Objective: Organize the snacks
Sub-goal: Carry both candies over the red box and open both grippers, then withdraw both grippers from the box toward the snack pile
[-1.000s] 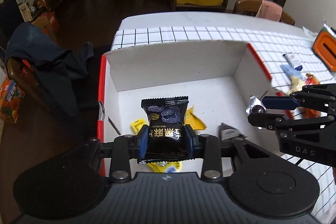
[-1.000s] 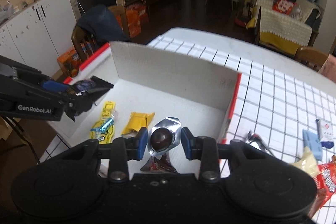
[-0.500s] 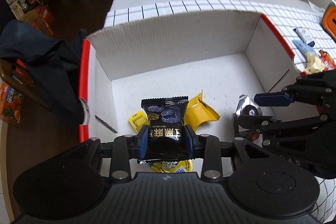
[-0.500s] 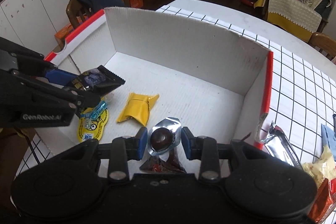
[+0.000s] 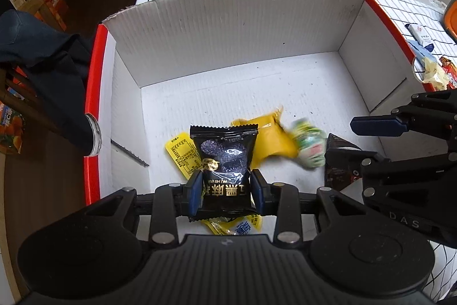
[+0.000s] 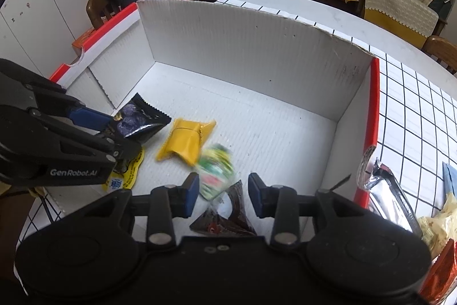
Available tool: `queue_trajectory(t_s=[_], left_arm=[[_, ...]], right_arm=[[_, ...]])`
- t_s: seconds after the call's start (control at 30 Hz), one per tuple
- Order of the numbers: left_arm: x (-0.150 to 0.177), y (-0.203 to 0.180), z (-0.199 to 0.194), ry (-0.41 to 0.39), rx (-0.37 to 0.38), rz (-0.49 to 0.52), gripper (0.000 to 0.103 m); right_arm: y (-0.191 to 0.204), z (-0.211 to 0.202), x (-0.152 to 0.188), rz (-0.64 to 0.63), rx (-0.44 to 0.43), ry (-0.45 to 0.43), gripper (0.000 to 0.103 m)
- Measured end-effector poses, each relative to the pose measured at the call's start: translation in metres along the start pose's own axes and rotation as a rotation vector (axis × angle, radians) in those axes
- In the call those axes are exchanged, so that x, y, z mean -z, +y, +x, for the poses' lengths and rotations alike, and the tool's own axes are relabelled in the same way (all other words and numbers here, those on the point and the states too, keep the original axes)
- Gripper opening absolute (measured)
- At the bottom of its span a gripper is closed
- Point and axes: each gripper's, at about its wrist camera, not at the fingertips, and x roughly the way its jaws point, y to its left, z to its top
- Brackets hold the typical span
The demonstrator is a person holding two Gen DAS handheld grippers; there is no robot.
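Observation:
My left gripper (image 5: pixel 225 192) is shut on a black snack packet (image 5: pixel 224 162) with gold writing and holds it over the white cardboard box (image 5: pixel 228 33); it also shows in the right wrist view (image 6: pixel 137 120). My right gripper (image 6: pixel 222 195) is open and empty above the box's near edge. A green and white snack (image 6: pixel 215 170) lies blurred just beyond its fingertips, also in the left wrist view (image 5: pixel 310 143). On the box floor lie a yellow packet (image 6: pixel 185 140), a flat yellow sachet (image 6: pixel 125 176) and a dark triangular packet (image 6: pixel 225 216).
The box has red outer sides (image 6: pixel 372 105) and stands on a white table with a black grid cloth (image 6: pixel 414 110). Right of the box lie a silver packet (image 6: pixel 385 193), a pale crinkled snack bag (image 6: pixel 437 227) and a red packet (image 6: pixel 440 273). A chair with a dark jacket (image 5: pixel 42 62) stands at left.
My right gripper has opened and let go of its foil-wrapped snack, which now lies blurred in the box. Both grippers have moved down and farther over the box. The left still holds the black packet.

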Motion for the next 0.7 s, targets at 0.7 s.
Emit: queue_trajectory(t_s=[0.7], left_arm=[[0.013, -0.005, -0.055, -0.138, 0.032, -0.011, 0.057]], right_arm=[[-0.01, -0.069, 0.009, 0.11, -0.048, -0.183, 0.055]])
